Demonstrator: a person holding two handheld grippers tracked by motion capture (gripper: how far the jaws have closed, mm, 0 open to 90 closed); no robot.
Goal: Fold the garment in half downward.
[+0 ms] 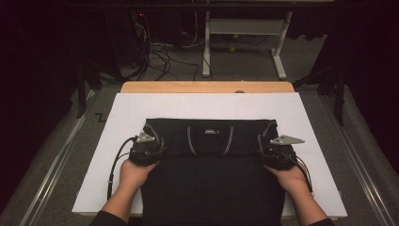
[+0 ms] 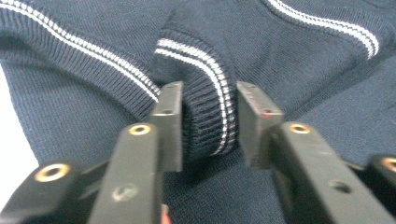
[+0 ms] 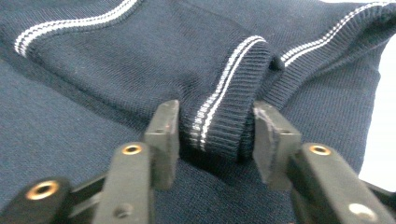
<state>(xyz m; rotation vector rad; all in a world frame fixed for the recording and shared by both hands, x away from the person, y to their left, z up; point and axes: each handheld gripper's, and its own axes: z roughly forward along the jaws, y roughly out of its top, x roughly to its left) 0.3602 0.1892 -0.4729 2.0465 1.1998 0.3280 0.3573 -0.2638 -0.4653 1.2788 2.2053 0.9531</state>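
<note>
A dark navy sweater (image 1: 211, 174) lies flat on the white sheet (image 1: 301, 117) covering the bench (image 1: 207, 87), its upper part folded down. The left claw (image 2: 208, 126) sits at the garment's left edge; between its jaws stands a ribbed cuff (image 2: 205, 116) with two white stripes, the jaws set narrowly around it, one touching the rib and a slight gap at the other. The right claw (image 3: 215, 135) sits at the right edge, its jaws pressed on both sides of a matching striped cuff (image 3: 229, 116). A hand (image 1: 134, 174) holds each claw from below.
</note>
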